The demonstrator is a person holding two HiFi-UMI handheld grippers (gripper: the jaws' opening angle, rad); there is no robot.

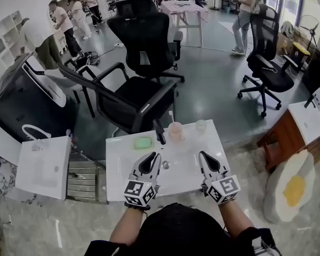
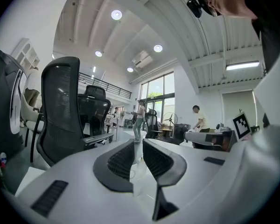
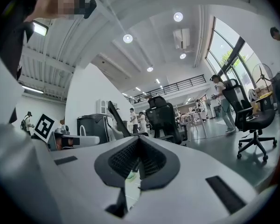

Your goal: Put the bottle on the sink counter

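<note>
- Head view, nearest: the left gripper [image 1: 153, 156] and the right gripper [image 1: 203, 154] hang over the sink counter [image 1: 122, 176], both jaws clenched on nothing.
- Farther off, the small pale bottle [image 1: 201, 125] stands upright at the counter's far rim, near a pink cup [image 1: 175, 130].
- It looks light, smooth and easily tipped. A gentle grip across mid-body suits it.

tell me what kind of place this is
Probably an open office or lab workspace, not a real bathroom: black office chairs, people standing around tables, and a freestanding white sink counter.
</note>
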